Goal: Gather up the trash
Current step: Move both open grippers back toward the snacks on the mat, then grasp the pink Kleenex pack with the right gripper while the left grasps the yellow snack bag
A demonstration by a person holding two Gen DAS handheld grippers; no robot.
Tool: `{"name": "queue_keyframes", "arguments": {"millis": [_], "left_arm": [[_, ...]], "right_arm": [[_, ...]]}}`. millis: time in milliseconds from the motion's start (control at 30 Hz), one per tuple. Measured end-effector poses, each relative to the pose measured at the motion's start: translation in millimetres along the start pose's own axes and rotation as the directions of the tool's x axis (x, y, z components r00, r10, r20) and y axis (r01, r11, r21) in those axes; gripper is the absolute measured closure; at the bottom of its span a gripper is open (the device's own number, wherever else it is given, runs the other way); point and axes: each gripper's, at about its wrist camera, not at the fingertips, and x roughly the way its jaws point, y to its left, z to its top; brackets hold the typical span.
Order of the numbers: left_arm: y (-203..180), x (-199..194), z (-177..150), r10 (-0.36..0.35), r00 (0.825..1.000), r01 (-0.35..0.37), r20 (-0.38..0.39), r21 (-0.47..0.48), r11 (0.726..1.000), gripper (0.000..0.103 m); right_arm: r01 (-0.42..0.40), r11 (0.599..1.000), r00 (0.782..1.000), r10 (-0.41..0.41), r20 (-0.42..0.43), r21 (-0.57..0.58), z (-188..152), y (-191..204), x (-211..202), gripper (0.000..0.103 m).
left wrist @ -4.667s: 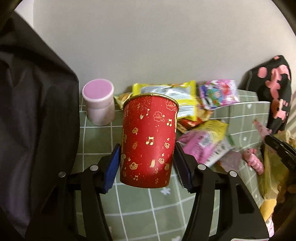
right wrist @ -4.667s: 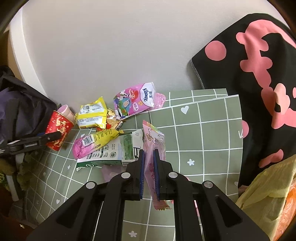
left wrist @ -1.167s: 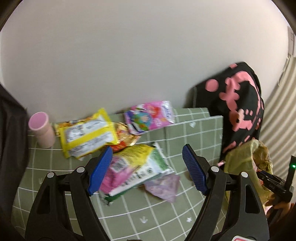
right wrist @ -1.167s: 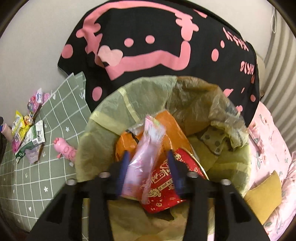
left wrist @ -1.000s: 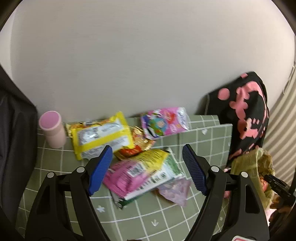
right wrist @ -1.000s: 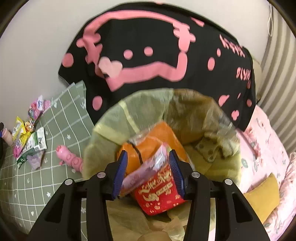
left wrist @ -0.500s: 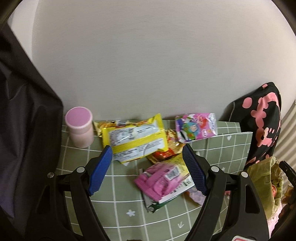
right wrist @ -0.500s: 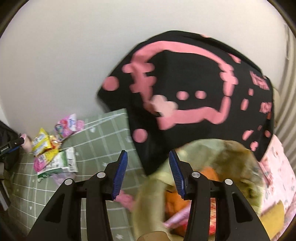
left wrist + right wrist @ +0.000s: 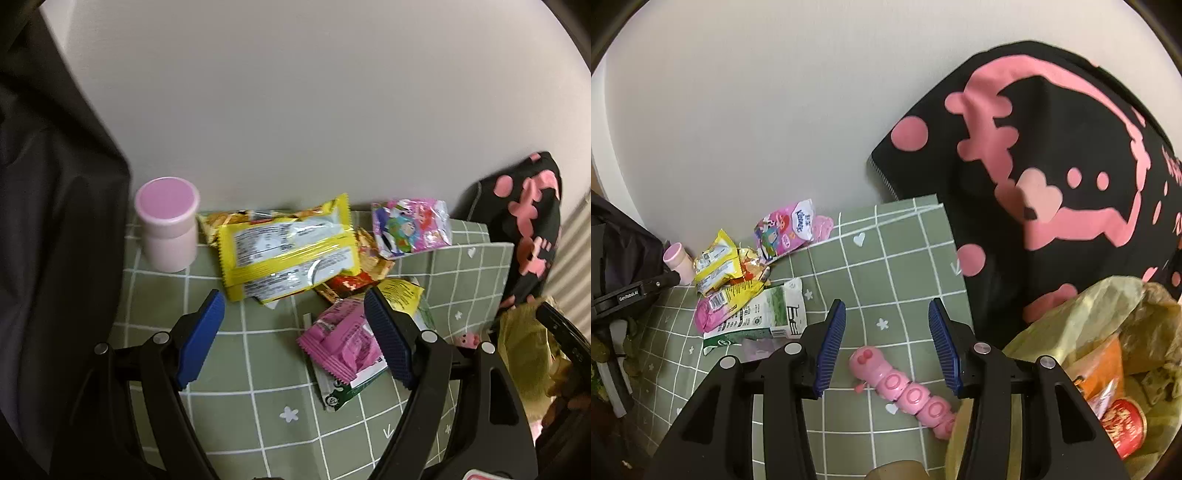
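Wrappers lie in a heap on the green checked mat point(image 9: 258, 369) by the wall: a yellow packet point(image 9: 288, 247), a pink packet point(image 9: 341, 341) on a green-white carton point(image 9: 764, 317), a pink tissue pack point(image 9: 410, 225) and a red-orange wrapper point(image 9: 354, 280). My left gripper point(image 9: 295, 336) is open and empty, just above the mat in front of the yellow packet. My right gripper point(image 9: 884, 347) is open and empty above the mat, left of the yellow trash bag point(image 9: 1082, 332), which holds a red cup point(image 9: 1124, 424).
A pink lidded cup point(image 9: 168, 223) stands at the wall left of the heap. A pink caterpillar toy point(image 9: 905, 391) lies by the bag. A black-and-pink cushion point(image 9: 1052, 166) stands at the right. Dark fabric point(image 9: 48, 221) hangs at the left.
The red cup and the pink wrapper went into the trash bag and both grippers opened. My left gripper has come back to the heap; my right has swung left off the bag.
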Motion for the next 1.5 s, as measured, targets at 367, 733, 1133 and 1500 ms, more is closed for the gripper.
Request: {"name": "queue_keyframes", "arguments": {"millis": [367, 733, 1133, 1500], "left_arm": [[-30.0, 54.4, 47.5, 0.015, 0.999, -0.002, -0.039, 0.301, 0.954, 0.029], [-26.9, 94.8, 57.2, 0.111, 0.985, -0.060, -0.135, 0.338, 0.939, 0.075], [2.8, 30.7, 18.0, 0.028, 0.994, -0.022, -0.108, 0.060, 0.998, 0.094], [33.2, 20.7, 1.4, -0.031, 0.991, 0.023, -0.127, -0.063, 0.998, 0.067]], "right_arm": [[0.002, 1.000, 0.999, -0.001, -0.035, 0.014, -4.8, -2.9, 14.5, 0.059], [-0.068, 0.997, 0.998, 0.068, -0.017, -0.044, 27.1, 22.5, 47.7, 0.059], [-0.177, 0.981, 0.982, 0.171, -0.077, -0.084, 85.2, 81.9, 142.3, 0.059], [-0.219, 0.973, 0.967, 0.207, -0.148, -0.071, 56.1, 80.2, 139.1, 0.089]]}}
